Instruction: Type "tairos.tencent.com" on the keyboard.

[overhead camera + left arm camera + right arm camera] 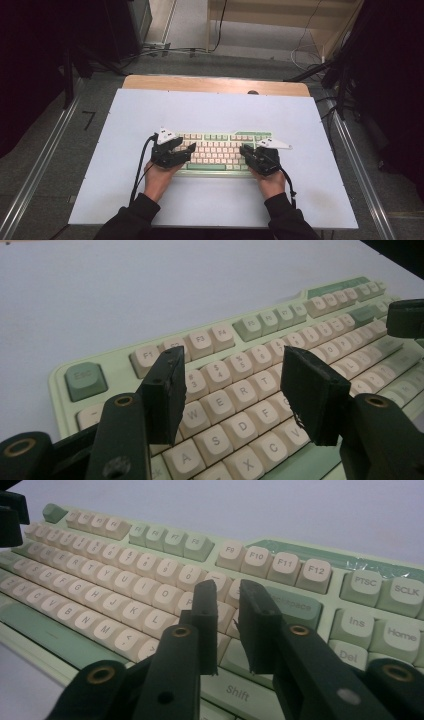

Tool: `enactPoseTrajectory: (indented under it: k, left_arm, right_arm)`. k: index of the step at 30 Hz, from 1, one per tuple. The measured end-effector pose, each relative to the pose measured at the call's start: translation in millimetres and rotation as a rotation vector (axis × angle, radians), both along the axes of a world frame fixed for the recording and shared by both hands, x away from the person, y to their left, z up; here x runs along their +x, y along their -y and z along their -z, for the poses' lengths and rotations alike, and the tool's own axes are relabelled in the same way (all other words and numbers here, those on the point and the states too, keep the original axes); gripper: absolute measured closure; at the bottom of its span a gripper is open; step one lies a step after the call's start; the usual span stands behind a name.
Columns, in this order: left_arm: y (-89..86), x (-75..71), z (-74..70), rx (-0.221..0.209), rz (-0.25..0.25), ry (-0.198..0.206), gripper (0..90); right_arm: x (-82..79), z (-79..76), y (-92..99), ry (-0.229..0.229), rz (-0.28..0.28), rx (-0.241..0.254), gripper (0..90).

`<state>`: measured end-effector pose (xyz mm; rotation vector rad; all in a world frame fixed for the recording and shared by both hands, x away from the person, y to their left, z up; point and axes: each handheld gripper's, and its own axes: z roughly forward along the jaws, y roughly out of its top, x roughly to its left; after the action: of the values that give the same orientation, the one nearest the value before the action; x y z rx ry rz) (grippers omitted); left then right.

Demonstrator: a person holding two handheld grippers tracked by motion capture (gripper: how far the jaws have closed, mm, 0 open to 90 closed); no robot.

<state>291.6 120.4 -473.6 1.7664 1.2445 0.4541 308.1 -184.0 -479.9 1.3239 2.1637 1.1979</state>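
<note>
Hovering both claws over the keyboard on the counter, its long axis running between them; my left claw stands apart above the W-E-R keys, my right claw nearly together, empty, above the Shift end

Even overhead light leaves the pale worktop bright against dark, murky surroundings in the soft, low-detail high view, with faint shadows under the hands, while both gripper views hold the keyboard's middle keys sharp and blur the nearest black jaws and far keys.
</note>
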Motion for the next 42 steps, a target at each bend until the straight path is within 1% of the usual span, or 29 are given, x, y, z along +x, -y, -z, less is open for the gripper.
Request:
enactPoseTrajectory:
  k: [4,6,11,22,29,34,37,42]
  left_arm:
    - [-5.8,-2.6,0.6,-0.005,-0.013,-0.004,43.9]
    - [-7.7,-4.2,0.5,-0.002,-0.019,-0.002,44.0]
    - [-13.1,-7.8,0.8,-0.001,-0.034,-0.003,42.7]
    - [-23.7,-14.6,2.0,0.005,-0.063,-0.005,42.5]
    - [-26.8,-17.6,3.3,0.013,-0.070,-0.006,42.4]
    - [-28.8,-19.0,3.2,0.005,-0.079,-0.007,42.4]
    - [-29.8,-19.9,3.1,0.007,-0.079,-0.005,42.4]
    - [-31.0,-20.8,2.9,0.007,-0.082,-0.004,42.4]
  right_arm:
    - [1.8,0.1,-5.6,0.005,-0.011,-0.005,84.9]
    - [2.8,-0.1,-8.6,0.005,-0.012,-0.010,86.7]
    - [7.0,1.2,-16.9,-0.009,-0.016,-0.013,87.5]
    - [12.5,4.3,-42.0,-0.011,-0.075,-0.037,87.6]
    - [15.1,6.0,-47.4,-0.015,-0.087,-0.046,87.5]
    - [15.9,6.5,-50.1,-0.014,-0.090,-0.047,87.6]
    - [16.8,6.9,-51.1,-0.015,-0.093,-0.048,87.5]
    - [17.7,8.5,-52.4,-0.014,-0.094,-0.063,87.5]
